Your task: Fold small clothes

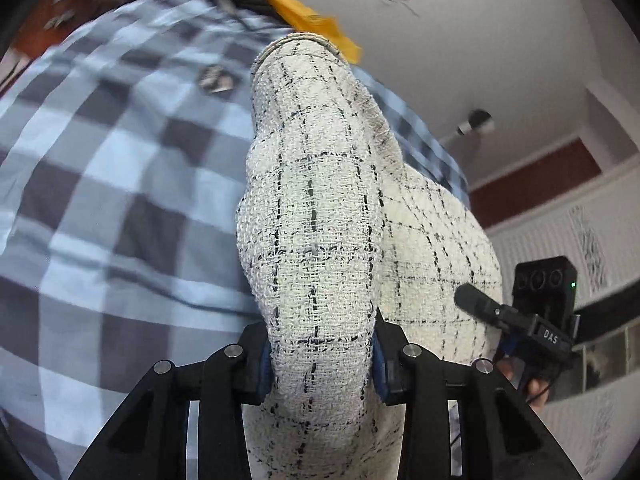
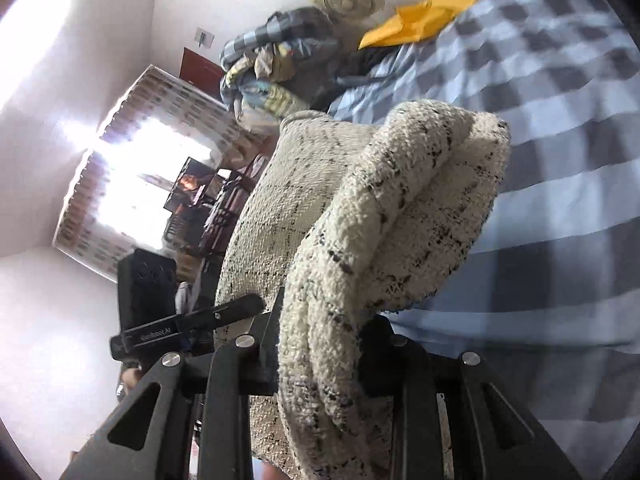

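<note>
Fingers (image 1: pixel 262 364) of the left gripper (image 1: pixel 320 364) pinch a bunched fold of tweed cloth (image 1: pixel 316 208), lifted clear of the checked sheet (image 1: pixel 100 184); keep this grip level. Right view: right gripper (image 2: pixel 316 354) clamps the cloth's other edge (image 2: pixel 384 216); keep it taut, lower evenly
</note>
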Available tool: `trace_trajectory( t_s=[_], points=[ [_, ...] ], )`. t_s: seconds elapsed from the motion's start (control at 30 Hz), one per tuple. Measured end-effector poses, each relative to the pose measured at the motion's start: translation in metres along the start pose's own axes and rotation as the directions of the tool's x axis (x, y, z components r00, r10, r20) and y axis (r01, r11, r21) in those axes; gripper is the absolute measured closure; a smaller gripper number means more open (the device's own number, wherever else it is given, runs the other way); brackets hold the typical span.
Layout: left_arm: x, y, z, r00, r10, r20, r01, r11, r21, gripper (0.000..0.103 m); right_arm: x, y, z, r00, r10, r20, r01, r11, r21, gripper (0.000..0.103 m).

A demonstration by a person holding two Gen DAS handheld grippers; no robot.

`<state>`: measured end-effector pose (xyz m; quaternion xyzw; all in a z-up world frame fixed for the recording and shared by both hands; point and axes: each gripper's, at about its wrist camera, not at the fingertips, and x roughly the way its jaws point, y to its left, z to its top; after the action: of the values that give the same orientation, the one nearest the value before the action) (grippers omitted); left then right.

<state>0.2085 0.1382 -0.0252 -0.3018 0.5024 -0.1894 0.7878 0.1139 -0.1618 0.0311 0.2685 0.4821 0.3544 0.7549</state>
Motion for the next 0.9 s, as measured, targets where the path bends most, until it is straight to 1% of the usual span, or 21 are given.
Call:
trace_trajectory(
  t_s=[0.07, 0.17, 0.23, 0.3, 0.33, 0.37, 0.4, 0.43, 0.47, 0.5, 0.53, 0.57, 0.6, 0.63, 0.67, 0.73, 0.77, 0.8, 0.83, 0.87, 0.9],
  points=[
    [0.009, 0.033, 0.001, 1.000, 0.012, -0.004, -0.012, 0.999, -0.033, 0.066, 0.027, -0.010, 0.000, 0.999, 0.018, -0.042, -0.016, 0.999, 0.048, 0.079],
    [0.040, 0.060, 0.003, 0.998, 0.052, -0.048, -0.054, 0.997, -0.052, 0.066, 0.068, -0.033, -0.006, 0.995, -0.033, -0.091, 0.040, 0.996, 0.080, 0.079],
    [0.061, 0.080, 0.002, 0.987, 0.122, -0.106, -0.132, 0.987, -0.089, 0.063, 0.088, -0.051, -0.009, 0.989, -0.075, -0.128, 0.090, 0.990, 0.113, 0.079],
    [0.071, 0.090, 0.001, 0.980, 0.151, -0.128, -0.169, 0.975, -0.142, 0.046, 0.100, -0.071, -0.012, 0.978, -0.131, -0.161, 0.152, 0.980, 0.128, 0.079],
    [0.069, 0.089, 0.001, 0.980, 0.163, -0.117, -0.181, 0.969, -0.166, 0.042, 0.101, -0.081, -0.010, 0.974, -0.144, -0.174, 0.172, 0.973, 0.155, 0.074],
    [0.064, 0.086, 0.001, 0.976, 0.194, -0.102, -0.209, 0.962, -0.176, 0.034, 0.097, -0.090, -0.008, 0.972, -0.146, -0.185, 0.184, 0.961, 0.207, 0.068],
    [0.059, 0.081, 0.001, 0.969, 0.230, -0.094, -0.243, 0.954, -0.172, 0.026, 0.090, -0.092, -0.006, 0.970, -0.160, -0.181, 0.201, 0.952, 0.233, 0.064],
    [0.052, 0.073, 0.000, 0.956, 0.282, -0.086, -0.292, 0.944, -0.152, 0.022, 0.081, -0.087, -0.003, 0.969, -0.186, -0.161, 0.220, 0.949, 0.227, 0.062],
    [0.045, 0.066, 0.000, 0.947, 0.311, -0.074, -0.319, 0.939, -0.132, 0.017, 0.070, -0.078, -0.002, 0.961, -0.237, -0.139, 0.260, 0.949, 0.176, 0.062],
    [0.035, 0.055, -0.002, 0.937, 0.345, -0.053, -0.349, 0.931, -0.107, 0.016, 0.059, -0.064, -0.001, 0.942, -0.314, -0.117, 0.326, 0.940, 0.104, 0.062],
    [0.024, 0.042, -0.008, 0.916, 0.401, -0.023, -0.401, 0.913, -0.073, 0.016, 0.051, -0.052, -0.001, 0.918, -0.386, -0.094, 0.391, 0.919, 0.042, 0.061],
    [0.014, 0.030, -0.013, 0.891, 0.455, 0.007, -0.454, 0.890, -0.041, 0.014, 0.041, -0.037, -0.003, 0.882, -0.466, -0.068, 0.466, 0.885, -0.026, 0.059],
    [0.006, 0.021, -0.021, 0.868, 0.496, 0.033, -0.496, 0.868, -0.018, 0.011, 0.030, -0.026, -0.006, 0.855, -0.517, -0.039, 0.514, 0.855, -0.073, 0.059],
    [-0.004, 0.011, -0.025, 0.841, 0.536, 0.072, -0.538, 0.843, 0.010, 0.009, 0.019, -0.014, -0.011, 0.841, -0.542, -0.013, 0.536, 0.835, -0.122, 0.059],
    [-0.011, 0.004, -0.029, 0.818, 0.564, 0.115, -0.571, 0.821, 0.030, 0.003, 0.012, -0.001, -0.015, 0.824, -0.566, 0.011, 0.560, 0.811, -0.171, 0.059],
    [-0.032, -0.015, -0.052, 0.765, 0.613, 0.198, -0.633, 0.772, 0.060, 0.000, -0.005, 0.022, -0.031, 0.761, -0.647, 0.057, 0.636, 0.725, -0.264, 0.058],
    [-0.054, -0.016, -0.068, 0.749, 0.620, 0.235, -0.649, 0.757, 0.073, 0.000, -0.012, 0.035, -0.039, 0.738, -0.671, 0.077, 0.658, 0.688, -0.306, 0.056],
    [-0.060, -0.025, -0.077, 0.737, 0.624, 0.260, -0.661, 0.746, 0.083, 0.000, -0.020, 0.049, -0.048, 0.721, -0.687, 0.092, 0.670, 0.657, -0.345, 0.054],
    [-0.063, -0.035, -0.086, 0.733, 0.622, 0.277, -0.664, 0.741, 0.095, 0.000, -0.021, 0.061, -0.053, 0.709, -0.696, 0.110, 0.680, 0.635, -0.367, 0.044],
    [-0.065, -0.042, -0.094, 0.735, 0.617, 0.280, -0.662, 0.743, 0.099, 0.000, -0.026, 0.070, -0.057, 0.704, -0.698, 0.130, 0.686, 0.621, -0.379, 0.037],
    [-0.066, -0.048, -0.102, 0.740, 0.612, 0.278, -0.657, 0.746, 0.107, 0.000, -0.037, 0.080, -0.068, 0.706, -0.692, 0.152, 0.686, 0.614, -0.391, 0.035]
  ],
)
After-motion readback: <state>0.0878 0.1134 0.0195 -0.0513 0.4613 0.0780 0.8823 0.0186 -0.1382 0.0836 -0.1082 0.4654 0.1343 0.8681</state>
